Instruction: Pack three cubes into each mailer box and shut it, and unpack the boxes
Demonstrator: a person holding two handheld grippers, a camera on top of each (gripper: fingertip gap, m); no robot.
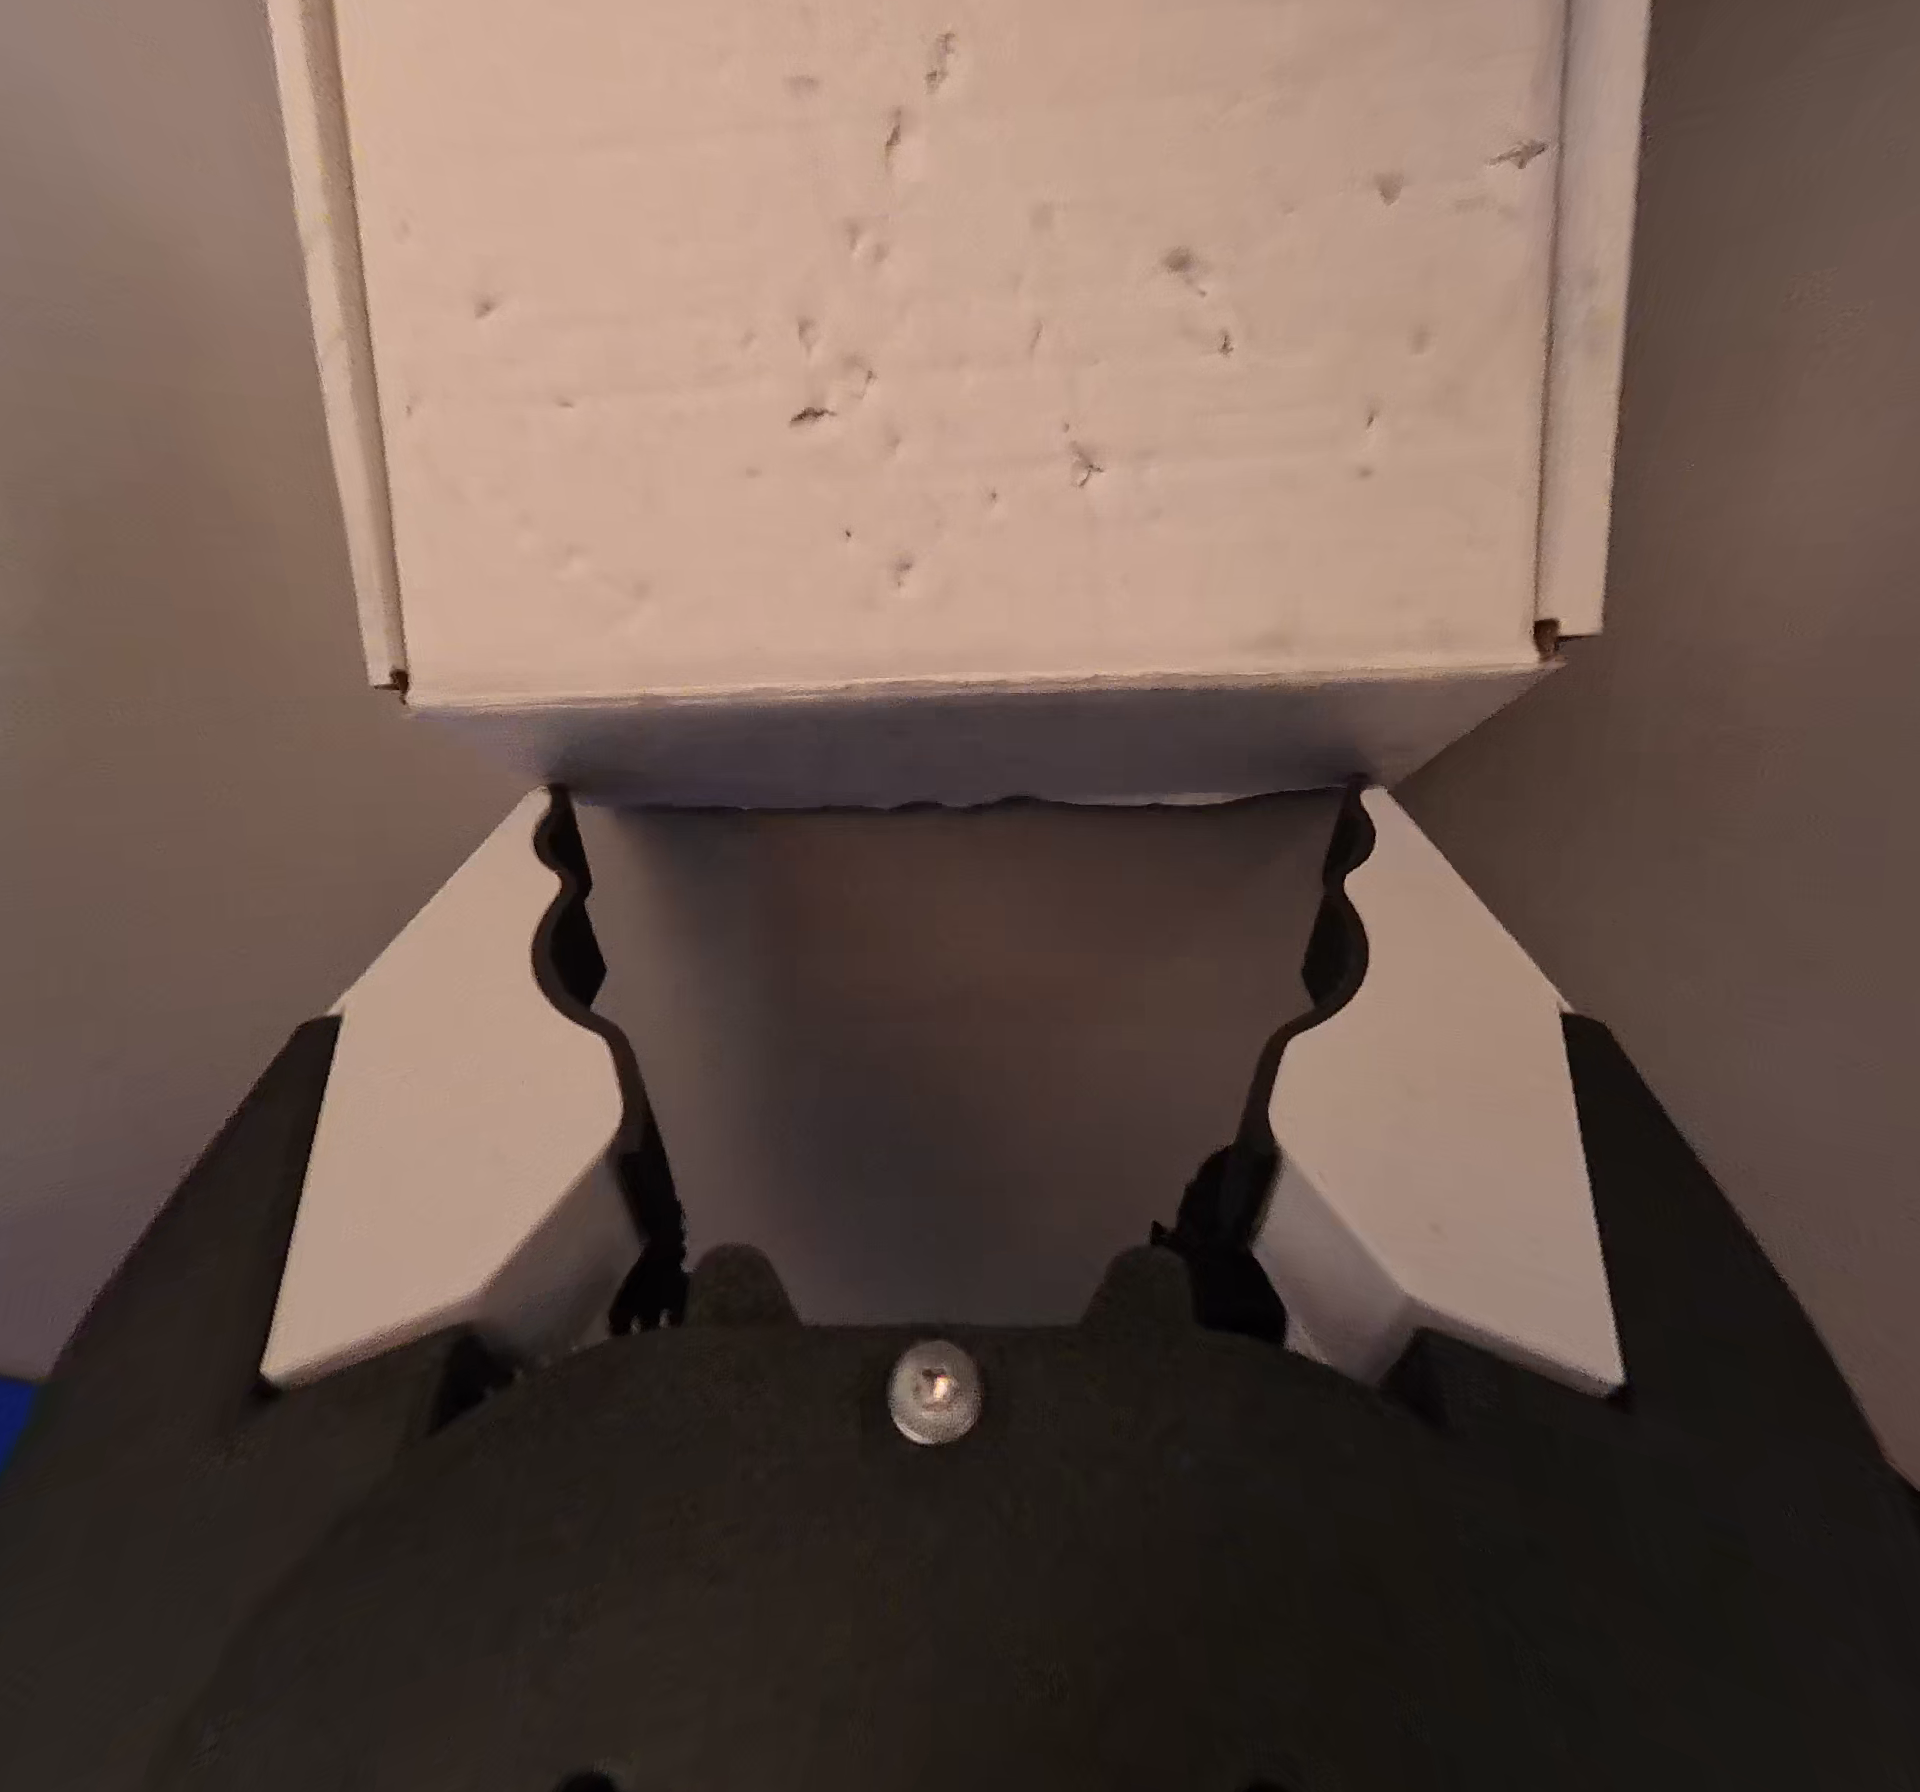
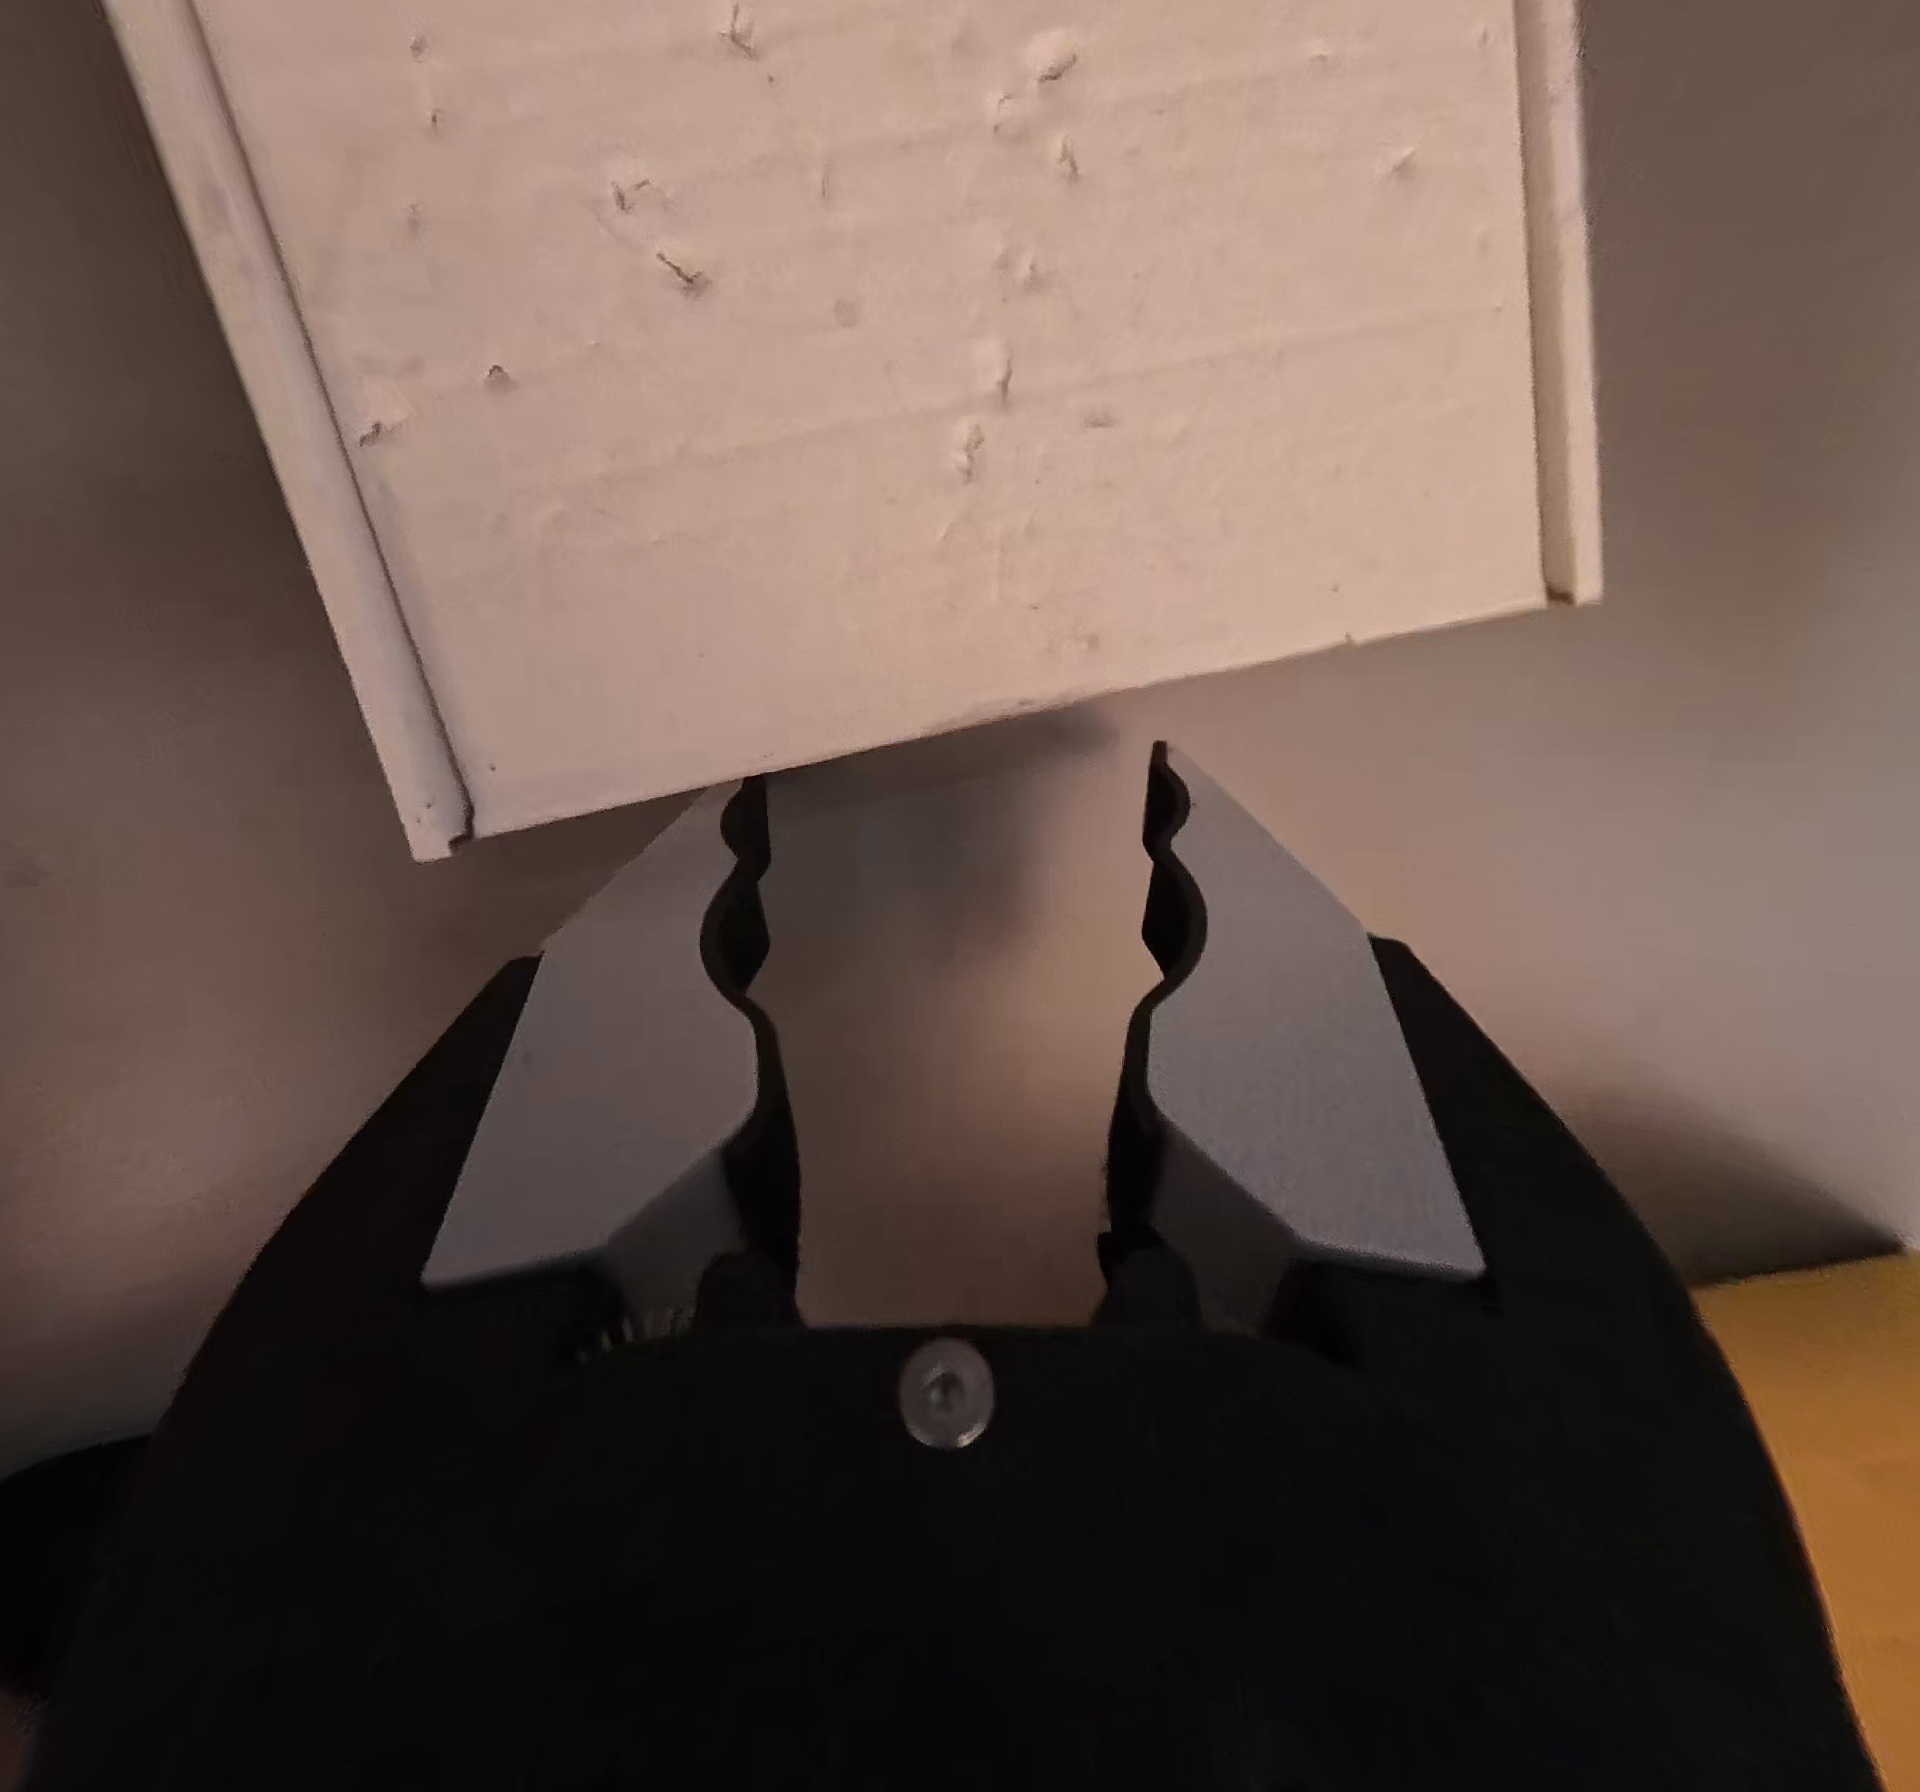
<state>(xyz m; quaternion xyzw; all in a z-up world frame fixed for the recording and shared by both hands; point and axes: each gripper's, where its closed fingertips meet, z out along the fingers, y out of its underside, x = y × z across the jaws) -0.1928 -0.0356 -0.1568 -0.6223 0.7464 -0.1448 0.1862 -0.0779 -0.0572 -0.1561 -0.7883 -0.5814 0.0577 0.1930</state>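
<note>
A shut white mailer box (image 1: 956, 308) with a dented lid fills the upper part of the left wrist view. My left gripper (image 1: 956, 797) is open wide and empty, its fingertips right at the bottom of the box's near front wall. In the right wrist view a shut white mailer box (image 2: 894, 308), also dented, lies turned a little. My right gripper (image 2: 956, 776) is open and empty, its left fingertip at the box's near edge and its right fingertip just short of it. No cubes are in view.
The boxes rest on a plain grey-beige table (image 1: 135, 599). A bit of blue (image 1: 16, 1420) shows at the left edge of the left wrist view. A yellow surface (image 2: 1818, 1430) shows at the lower right of the right wrist view.
</note>
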